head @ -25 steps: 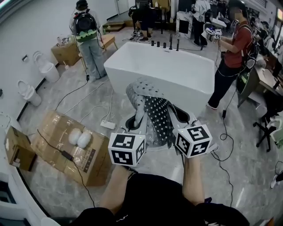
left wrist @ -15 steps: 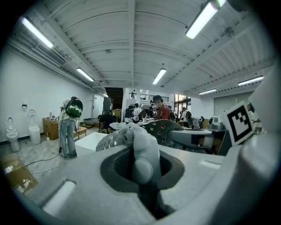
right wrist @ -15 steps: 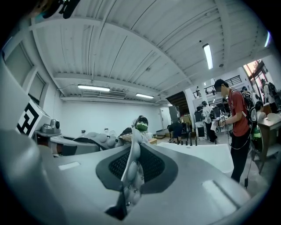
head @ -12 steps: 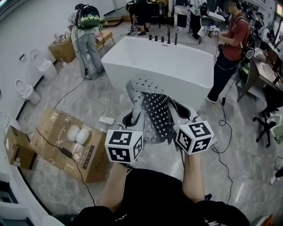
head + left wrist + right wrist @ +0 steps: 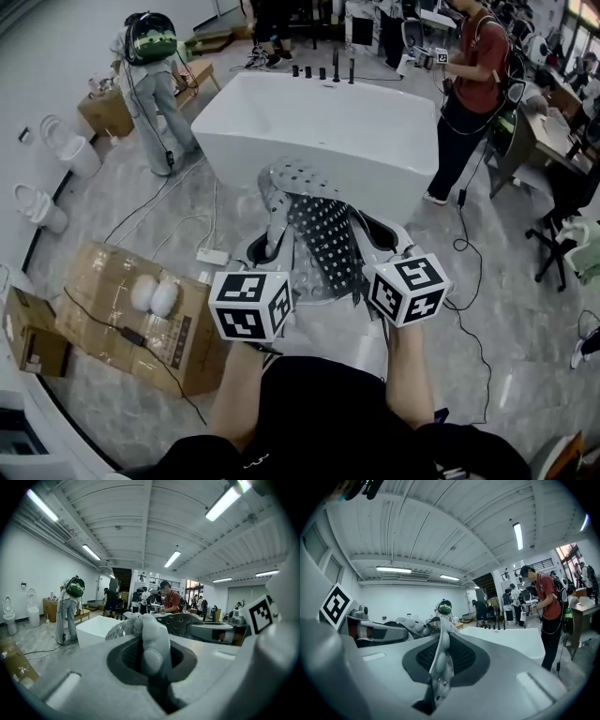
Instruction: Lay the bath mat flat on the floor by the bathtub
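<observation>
The grey perforated bath mat [image 5: 314, 234] hangs crumpled in the air between both grippers, in front of the white bathtub [image 5: 328, 131]. My left gripper [image 5: 267, 251] is shut on the mat's left edge; in the left gripper view a folded grey strip of mat [image 5: 152, 644] sits pinched between the jaws. My right gripper [image 5: 380, 246] is shut on the mat's right edge, and a thin fold of mat [image 5: 439, 660] runs between its jaws. The mat's far part [image 5: 180, 623] bulges upward between the two grippers.
Flattened cardboard boxes [image 5: 131, 314] with two white round things lie on the floor at left. Cables and a power strip [image 5: 214, 257] run across the tiles. A person in red [image 5: 469, 84] stands right of the tub, another with a green backpack [image 5: 155, 75] at left. Toilets [image 5: 37, 202] line the wall.
The head view has shifted forward, so the tub and people sit lower and closer in frame. Both grippers keep their hold on the mat, drifting slightly left.
</observation>
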`<state>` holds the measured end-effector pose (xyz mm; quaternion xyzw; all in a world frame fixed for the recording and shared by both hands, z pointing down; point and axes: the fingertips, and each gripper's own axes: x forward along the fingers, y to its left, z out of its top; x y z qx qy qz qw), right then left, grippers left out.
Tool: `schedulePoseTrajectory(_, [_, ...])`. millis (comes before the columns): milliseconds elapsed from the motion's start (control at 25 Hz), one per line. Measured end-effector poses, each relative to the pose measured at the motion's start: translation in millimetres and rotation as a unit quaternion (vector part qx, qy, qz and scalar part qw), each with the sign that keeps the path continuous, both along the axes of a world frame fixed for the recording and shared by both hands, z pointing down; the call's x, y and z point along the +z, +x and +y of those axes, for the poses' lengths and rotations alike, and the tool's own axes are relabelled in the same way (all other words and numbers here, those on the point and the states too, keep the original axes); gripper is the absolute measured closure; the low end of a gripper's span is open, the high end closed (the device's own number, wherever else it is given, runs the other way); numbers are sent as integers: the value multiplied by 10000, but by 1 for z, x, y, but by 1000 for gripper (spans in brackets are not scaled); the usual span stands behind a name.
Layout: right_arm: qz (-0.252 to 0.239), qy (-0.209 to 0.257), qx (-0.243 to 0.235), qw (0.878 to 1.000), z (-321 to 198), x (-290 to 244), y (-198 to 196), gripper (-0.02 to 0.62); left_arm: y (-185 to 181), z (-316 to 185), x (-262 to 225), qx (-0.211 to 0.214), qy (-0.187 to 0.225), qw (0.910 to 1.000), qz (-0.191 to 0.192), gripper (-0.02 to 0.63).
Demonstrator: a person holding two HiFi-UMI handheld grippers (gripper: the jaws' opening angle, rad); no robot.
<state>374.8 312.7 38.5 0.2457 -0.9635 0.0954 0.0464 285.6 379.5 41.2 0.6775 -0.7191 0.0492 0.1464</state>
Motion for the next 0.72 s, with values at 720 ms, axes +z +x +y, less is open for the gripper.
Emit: schedulePoseTrajectory(720, [-10,-583,-6,9983,-44,39,-87,575,-88,-50,40,-43,-459,9985,295,575])
